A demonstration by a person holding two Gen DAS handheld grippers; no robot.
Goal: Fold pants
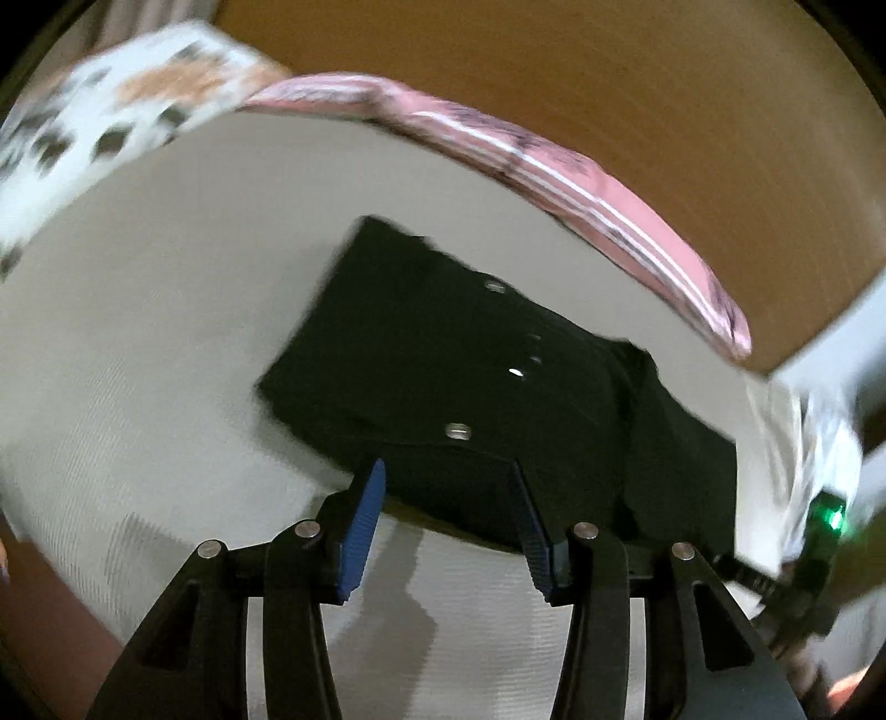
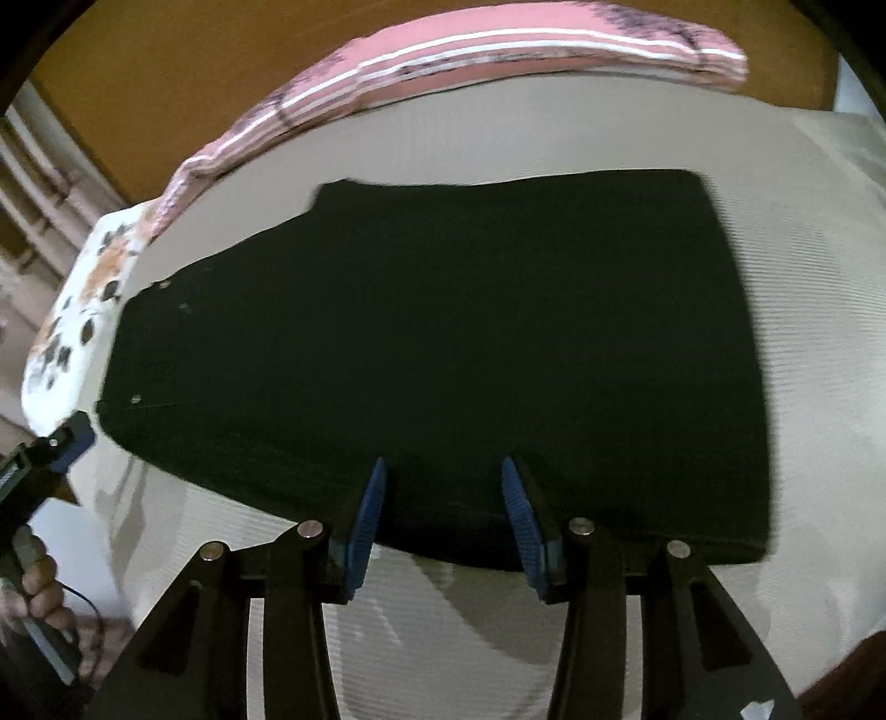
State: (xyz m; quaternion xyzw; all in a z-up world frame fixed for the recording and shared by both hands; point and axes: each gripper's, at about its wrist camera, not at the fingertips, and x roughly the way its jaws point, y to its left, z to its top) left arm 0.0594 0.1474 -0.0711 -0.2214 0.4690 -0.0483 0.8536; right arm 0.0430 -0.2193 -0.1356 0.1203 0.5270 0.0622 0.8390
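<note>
Before me, a bed point(image 2: 803, 310) under a pale ribbed sheet, edged by a pink striped cloth point(image 2: 498, 47) and a patterned white pillow point(image 1: 127, 105), against an ochre wall point(image 1: 609, 83).

- Pants point(image 2: 443, 343): black, plain dark cloth, already folded into a flat, roughly rectangular stack.
- Lying flat on the pale ribbed bed sheet point(image 2: 803, 332), nothing holding them.
- Small metal rivets or buttons visible at one end, the waist end; opposite end is a straight, squared folded edge.
- Left wrist view: upper layer sits slightly offset, lower layer showing past it at one side.
- Edges blurred; finer detail not readable.
</note>
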